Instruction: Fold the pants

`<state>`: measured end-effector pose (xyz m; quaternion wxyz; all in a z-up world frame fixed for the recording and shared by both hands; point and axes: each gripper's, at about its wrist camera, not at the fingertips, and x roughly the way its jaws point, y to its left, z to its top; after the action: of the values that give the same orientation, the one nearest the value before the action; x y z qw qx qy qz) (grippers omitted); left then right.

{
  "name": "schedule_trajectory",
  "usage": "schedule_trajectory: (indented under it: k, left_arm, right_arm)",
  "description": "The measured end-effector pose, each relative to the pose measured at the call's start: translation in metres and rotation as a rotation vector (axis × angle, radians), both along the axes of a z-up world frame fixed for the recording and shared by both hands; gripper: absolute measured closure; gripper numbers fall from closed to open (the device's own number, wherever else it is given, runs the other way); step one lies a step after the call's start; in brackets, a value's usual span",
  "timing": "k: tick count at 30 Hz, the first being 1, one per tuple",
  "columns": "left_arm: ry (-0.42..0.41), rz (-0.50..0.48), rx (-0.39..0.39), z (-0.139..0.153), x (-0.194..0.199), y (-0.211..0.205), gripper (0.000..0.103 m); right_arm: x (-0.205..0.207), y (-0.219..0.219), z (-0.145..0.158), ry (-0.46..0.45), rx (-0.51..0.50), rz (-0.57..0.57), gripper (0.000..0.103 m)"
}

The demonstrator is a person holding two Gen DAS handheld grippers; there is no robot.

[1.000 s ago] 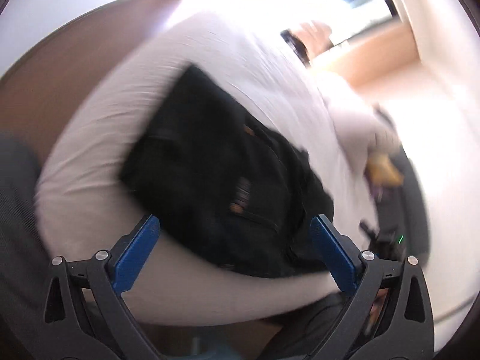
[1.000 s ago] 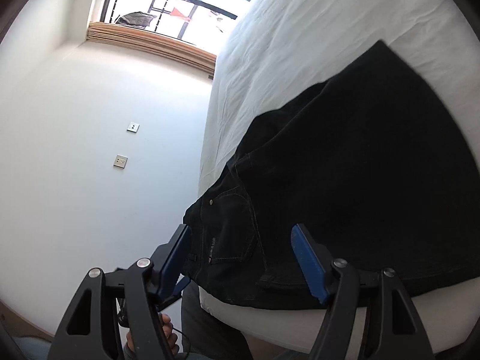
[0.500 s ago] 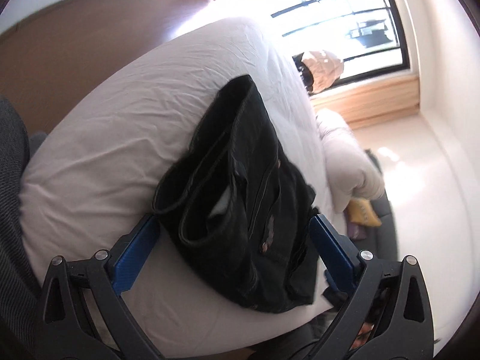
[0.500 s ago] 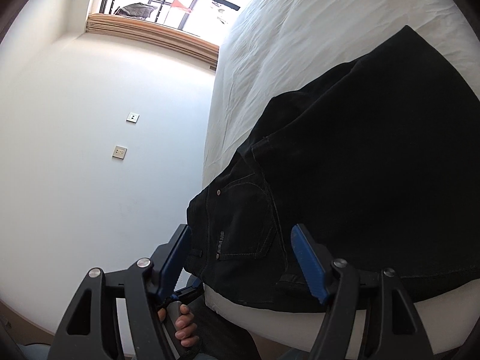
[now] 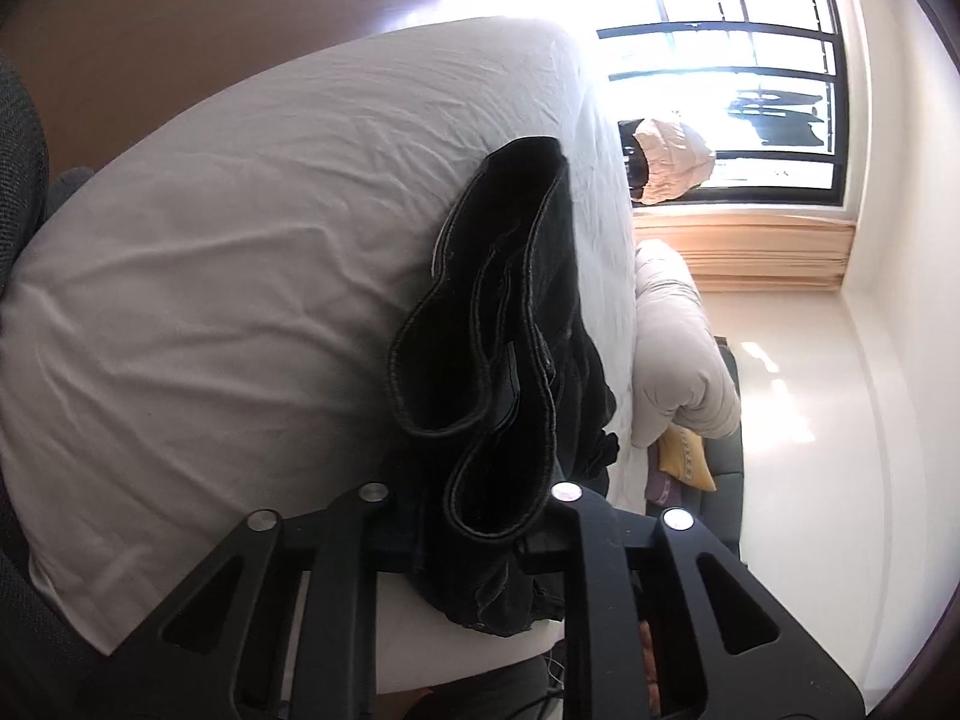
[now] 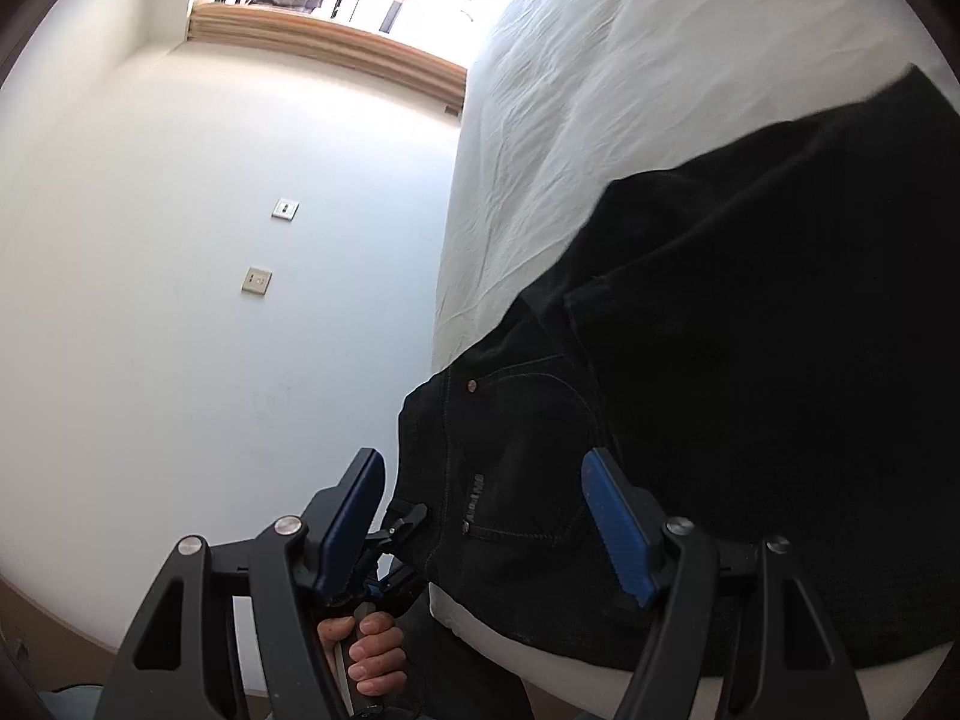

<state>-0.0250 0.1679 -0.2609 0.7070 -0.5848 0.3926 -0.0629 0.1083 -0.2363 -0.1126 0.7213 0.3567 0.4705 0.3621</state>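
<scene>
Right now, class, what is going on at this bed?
A person with a handheld gripper in each hand is folding black pants on a white bed. The left gripper is shut on the pants at the bed's near edge, with bunched cloth between its fingers. The right gripper is open, hovering by the back pocket without gripping. The fold is not finished.

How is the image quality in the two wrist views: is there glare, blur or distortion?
Left wrist view: sharp, but the window is blown out with glare and the black pants lose detail. Right wrist view: sharp, evenly lit wall; the pants are nearly featureless black. Both show strong fisheye bending and dark corners.
</scene>
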Motion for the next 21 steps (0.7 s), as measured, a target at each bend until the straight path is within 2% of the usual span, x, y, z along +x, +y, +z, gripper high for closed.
schedule_trajectory:
  k: [5,8,9,10,12,14,16,18,21]
  left_arm:
    - [-0.036,-0.027,0.066,0.016,-0.012,0.004,0.088]
    - [-0.04,-0.034,0.087,0.018,-0.011,0.003,0.089]
    - [-0.038,-0.035,0.093,0.02,-0.01,0.004,0.089]
    - [-0.04,-0.037,0.101,0.022,-0.01,0.004,0.089]
    - [-0.049,-0.05,0.143,0.029,0.0,0.001,0.089]
    - [-0.064,-0.07,0.191,0.042,0.002,-0.003,0.089]
    - [-0.084,-0.091,0.231,0.057,0.005,-0.009,0.089]
    - [-0.125,-0.128,0.294,0.08,0.011,-0.021,0.089]
    - [-0.196,-0.208,0.378,0.113,0.025,-0.049,0.089]
  right_arm:
    - [0.033,0.022,-0.011,0.036,-0.014,0.056,0.031]
    - [0.056,0.032,-0.042,0.129,-0.057,0.059,0.031]
    - [0.062,0.034,-0.057,0.176,-0.091,0.055,0.039]
    - [0.065,0.035,-0.068,0.201,-0.099,0.05,0.053]
    - [0.067,0.032,-0.077,0.213,-0.081,0.027,0.059]
    - [0.065,0.031,-0.072,0.206,-0.082,0.037,0.058]
    - [0.061,0.029,-0.064,0.205,-0.101,0.051,0.052]
    - [0.057,0.024,-0.054,0.207,-0.077,0.038,0.031]
    - [0.051,0.01,-0.033,0.155,-0.036,0.04,0.027]
